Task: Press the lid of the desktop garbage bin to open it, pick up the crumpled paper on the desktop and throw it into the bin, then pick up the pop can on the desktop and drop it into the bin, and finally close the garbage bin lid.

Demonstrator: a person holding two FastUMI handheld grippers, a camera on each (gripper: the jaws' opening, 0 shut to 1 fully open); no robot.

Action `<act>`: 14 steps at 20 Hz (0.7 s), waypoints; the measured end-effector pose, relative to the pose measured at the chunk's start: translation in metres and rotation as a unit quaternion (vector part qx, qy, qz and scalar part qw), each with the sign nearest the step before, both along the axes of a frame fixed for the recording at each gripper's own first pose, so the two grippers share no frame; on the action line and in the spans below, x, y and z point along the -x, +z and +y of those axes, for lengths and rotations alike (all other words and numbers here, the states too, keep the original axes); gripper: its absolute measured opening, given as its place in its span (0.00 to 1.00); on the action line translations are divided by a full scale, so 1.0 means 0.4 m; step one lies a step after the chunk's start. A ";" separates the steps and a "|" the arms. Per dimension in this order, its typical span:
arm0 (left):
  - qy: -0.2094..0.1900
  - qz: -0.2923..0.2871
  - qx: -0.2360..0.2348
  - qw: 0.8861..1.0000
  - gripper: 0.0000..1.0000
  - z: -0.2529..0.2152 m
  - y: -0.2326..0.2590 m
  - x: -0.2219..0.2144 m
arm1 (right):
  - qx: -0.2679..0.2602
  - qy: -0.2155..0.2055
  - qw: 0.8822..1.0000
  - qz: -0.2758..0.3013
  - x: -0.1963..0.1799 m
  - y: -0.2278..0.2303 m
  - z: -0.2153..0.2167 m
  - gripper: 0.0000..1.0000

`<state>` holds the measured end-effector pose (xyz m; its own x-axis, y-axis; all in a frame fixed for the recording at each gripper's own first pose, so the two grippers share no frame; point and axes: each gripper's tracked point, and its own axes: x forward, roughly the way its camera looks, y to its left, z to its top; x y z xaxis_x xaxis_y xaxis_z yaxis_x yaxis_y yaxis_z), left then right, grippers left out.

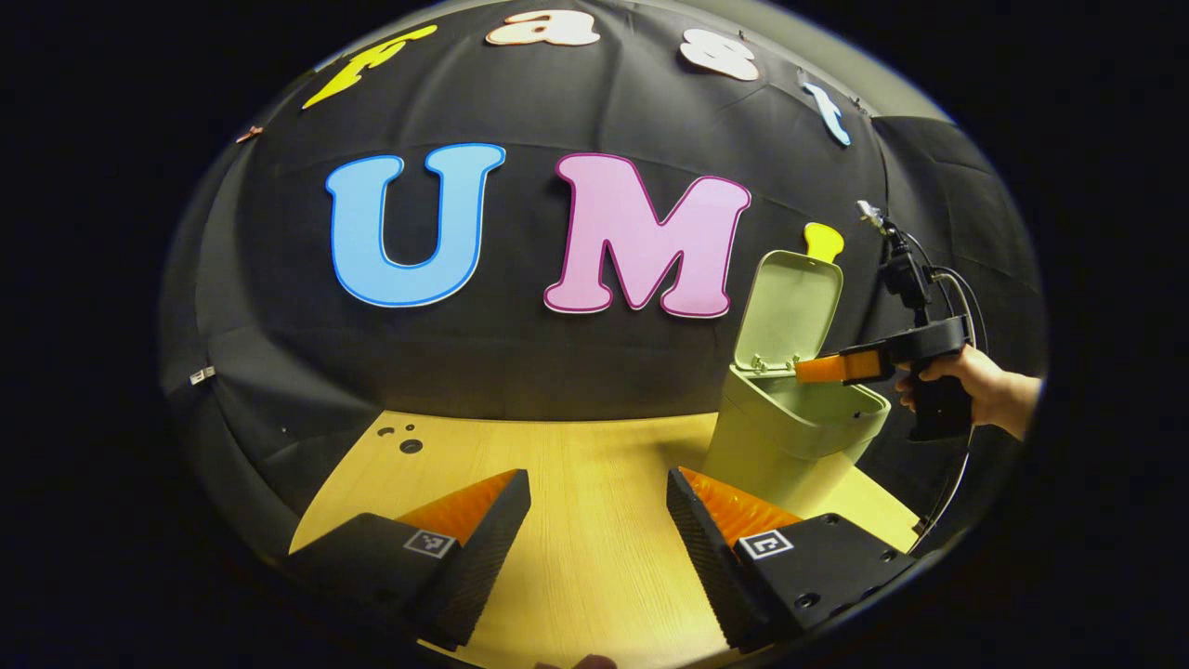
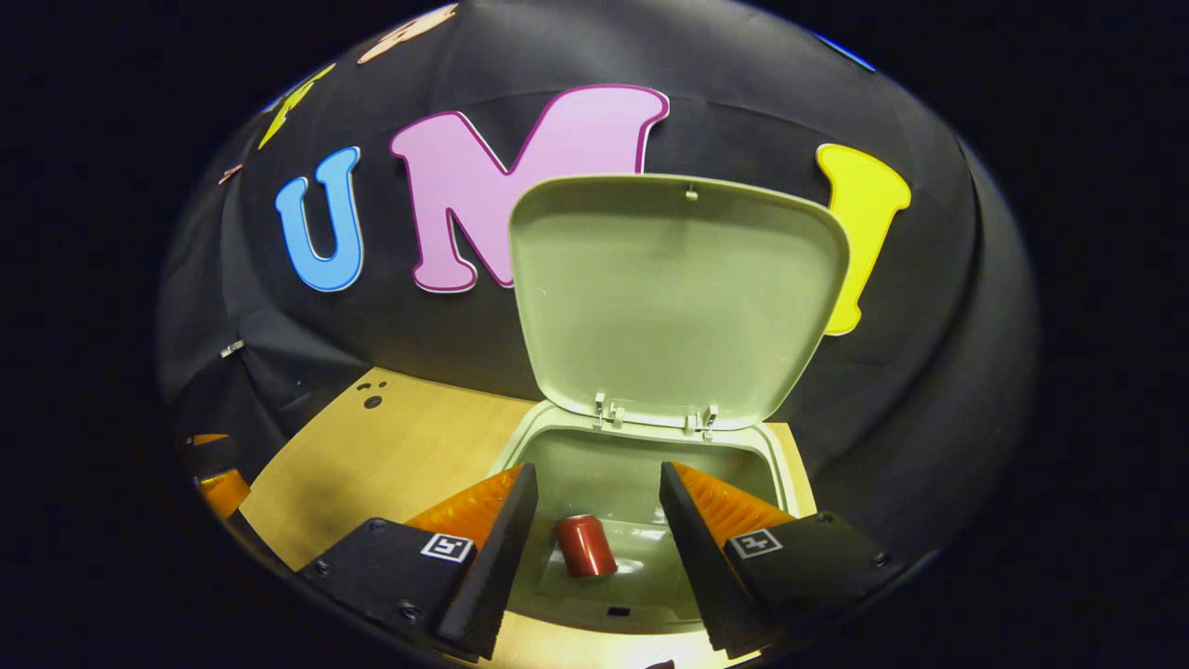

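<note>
The pale green bin [image 1: 790,437] stands at the right of the wooden table with its lid [image 1: 790,311] tipped up and back. In the right gripper view the lid [image 2: 673,297] stands open over the bin's rim [image 2: 520,437]. A red pop can [image 2: 585,546] lies inside on the bin's floor. My right gripper [image 2: 594,506] hovers open just above the bin's mouth with nothing between its fingers. From the left gripper view, that right gripper [image 1: 822,369], held by a hand [image 1: 985,386], reaches over the bin's opening. My left gripper [image 1: 599,502] is open above bare tabletop.
The wooden table [image 1: 576,465] runs back to the black cloth wall. Small dark holes [image 1: 409,444] mark its far left corner. A cable hangs down from the right gripper's handle. My left gripper's fingers [image 2: 218,483] appear at the left edge of the right gripper view.
</note>
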<state>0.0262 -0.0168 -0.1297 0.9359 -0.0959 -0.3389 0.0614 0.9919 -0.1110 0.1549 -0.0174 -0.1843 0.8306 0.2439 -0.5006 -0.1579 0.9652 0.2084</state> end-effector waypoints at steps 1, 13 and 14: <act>-0.002 -0.001 0.000 1.000 0.95 -0.004 0.005 0.001 | -0.004 -0.001 1.000 -0.006 0.009 0.015 -0.001 0.84; -0.052 -0.007 0.016 0.998 0.95 -0.087 0.008 -0.032 | -0.017 -0.040 0.993 -0.108 0.013 0.230 -0.082 0.93; -0.057 -0.007 0.017 0.998 0.96 -0.095 0.006 -0.037 | -0.017 -0.044 0.992 -0.119 0.003 0.257 -0.084 0.93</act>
